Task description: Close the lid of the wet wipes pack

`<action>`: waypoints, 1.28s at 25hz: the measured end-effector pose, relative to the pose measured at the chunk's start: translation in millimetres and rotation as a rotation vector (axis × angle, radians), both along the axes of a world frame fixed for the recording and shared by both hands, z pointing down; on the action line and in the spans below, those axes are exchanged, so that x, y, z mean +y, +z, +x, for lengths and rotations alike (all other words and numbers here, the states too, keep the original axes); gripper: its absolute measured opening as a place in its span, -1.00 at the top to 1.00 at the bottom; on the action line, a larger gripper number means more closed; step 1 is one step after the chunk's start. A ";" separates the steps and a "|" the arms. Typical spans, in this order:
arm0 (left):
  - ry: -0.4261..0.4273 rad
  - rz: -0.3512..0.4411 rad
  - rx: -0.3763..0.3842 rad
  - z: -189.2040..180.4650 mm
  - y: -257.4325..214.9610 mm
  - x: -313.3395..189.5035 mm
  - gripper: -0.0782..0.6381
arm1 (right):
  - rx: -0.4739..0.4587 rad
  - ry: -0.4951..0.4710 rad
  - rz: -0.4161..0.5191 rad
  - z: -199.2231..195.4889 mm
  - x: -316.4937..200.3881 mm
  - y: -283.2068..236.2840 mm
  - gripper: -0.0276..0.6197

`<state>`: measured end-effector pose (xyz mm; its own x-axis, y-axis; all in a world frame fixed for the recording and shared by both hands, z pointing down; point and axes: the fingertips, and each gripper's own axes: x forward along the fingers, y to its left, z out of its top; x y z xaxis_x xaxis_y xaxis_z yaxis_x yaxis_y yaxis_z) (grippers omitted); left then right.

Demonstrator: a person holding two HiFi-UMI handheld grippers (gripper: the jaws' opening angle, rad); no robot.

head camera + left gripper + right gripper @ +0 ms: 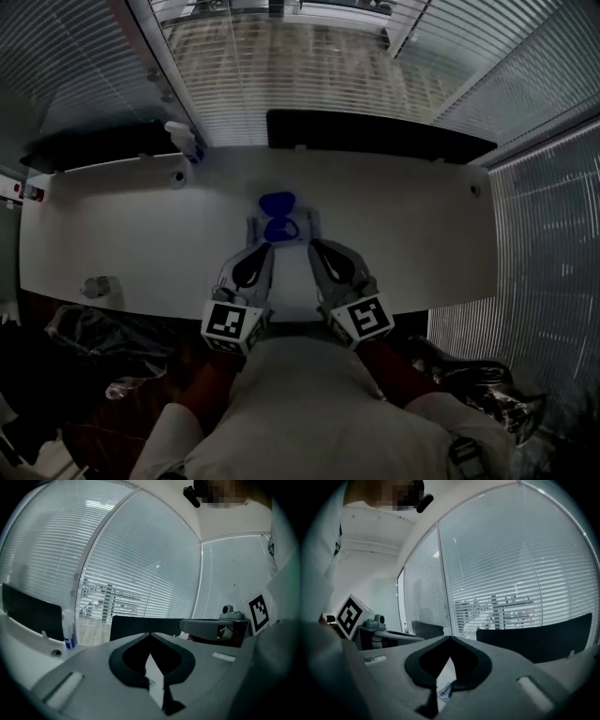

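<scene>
Note spray bottle (183, 139) with blue label at 10 o'clock of the wet wipes pack (281, 230), well apart, at the far bench edge. Note round cable hole (178, 175) just beside the bottle, at its 6 o'clock. Note second cable hole (475, 189) at 2 o'clock of the pack, well apart. Note small grey item (98, 286) at 8 o'clock, near the front left edge; too small to identify.

Find the pack at the centre of the white bench (412, 244), blue lid (277, 201) raised on its 12 o'clock side, blue-rimmed opening exposed.

Record left hand-held gripper (262, 247) at 7 o'clock of the pack and right hand-held gripper (315, 245) at 5 o'clock, tips just beside its near corners; contact not resolvable. Read both as clenched, jaw tips together, grasping nothing.

Surface: plain white, matte. Note long black panel (375, 133) along the far edge at 1 o'clock and another black panel (94, 148) at 10 o'clock. Room: glass walls with slatted blinds (525, 75) all round. Note dark bags (89, 328) on the floor at 8 o'clock and more (478, 380) at 4 o'clock.
</scene>
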<state>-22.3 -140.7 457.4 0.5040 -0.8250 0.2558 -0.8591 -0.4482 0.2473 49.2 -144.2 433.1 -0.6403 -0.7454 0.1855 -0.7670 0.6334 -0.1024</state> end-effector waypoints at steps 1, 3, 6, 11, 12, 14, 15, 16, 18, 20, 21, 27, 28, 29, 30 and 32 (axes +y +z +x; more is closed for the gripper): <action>0.002 -0.010 -0.002 0.1 3.9 -2.7 0.77 | -0.004 -0.006 -0.009 -2.6 -2.5 3.1 0.91; 0.011 -0.035 0.001 1.0 14.9 -0.4 0.77 | 0.006 -0.013 -0.037 -2.8 -1.4 16.8 0.91; 0.011 -0.068 -0.005 -1.6 29.7 -5.1 0.78 | 0.029 -0.024 -0.070 -4.8 -7.1 38.6 0.91; 0.006 -0.129 -0.037 -7.7 78.5 -10.5 0.77 | 0.080 -0.052 -0.108 -14.5 -23.4 74.1 0.91; 0.006 -0.147 -0.042 -8.2 89.8 -10.6 0.77 | 0.093 -0.055 -0.114 -16.0 -26.7 82.5 0.91; 0.005 -0.180 -0.062 -11.0 112.2 -10.9 0.78 | 0.119 -0.061 -0.128 -18.4 -34.9 98.6 0.91; 0.003 -0.191 -0.072 -12.8 122.9 -11.3 0.77 | 0.130 -0.061 -0.137 -18.2 -39.5 107.3 0.91; 0.001 -0.200 -0.078 -14.5 132.0 -12.2 0.77 | 0.142 -0.058 -0.149 -16.5 -44.1 117.6 0.91; -0.010 -0.215 -0.080 -17.6 145.4 -15.7 0.78 | 0.170 -0.053 -0.176 -11.1 -53.7 141.1 0.91; -0.017 -0.233 -0.081 -19.9 157.5 -20.6 0.77 | 0.201 -0.054 -0.213 -7.7 -63.3 164.1 0.91; -0.018 -0.243 -0.082 -20.6 164.4 -23.2 0.77 | 0.217 -0.056 -0.230 -6.5 -68.4 174.4 0.91; -0.040 -0.283 -0.105 -27.3 213.9 -34.5 0.77 | 0.265 -0.048 -0.291 1.8 -100.9 224.7 0.90; -0.043 -0.294 -0.107 -28.2 222.0 -34.9 0.77 | 0.270 -0.049 -0.299 2.1 -105.3 231.5 0.87; -0.045 -0.305 -0.109 -28.9 229.8 -35.7 0.78 | 0.277 -0.053 -0.310 1.9 -109.6 238.7 0.85; -0.046 -0.317 -0.111 -29.5 237.3 -36.6 0.78 | 0.284 -0.059 -0.321 1.3 -113.9 246.4 0.84; -0.045 -0.345 -0.114 -29.8 251.8 -36.9 0.78 | 0.302 -0.076 -0.347 0.1 -120.6 262.3 0.82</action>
<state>-52.1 -177.6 709.2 0.4213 -0.7012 0.5752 -0.9068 -0.3163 0.2786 49.3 -264.8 695.5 -0.5696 -0.5595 0.6021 -0.7479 0.6567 -0.0972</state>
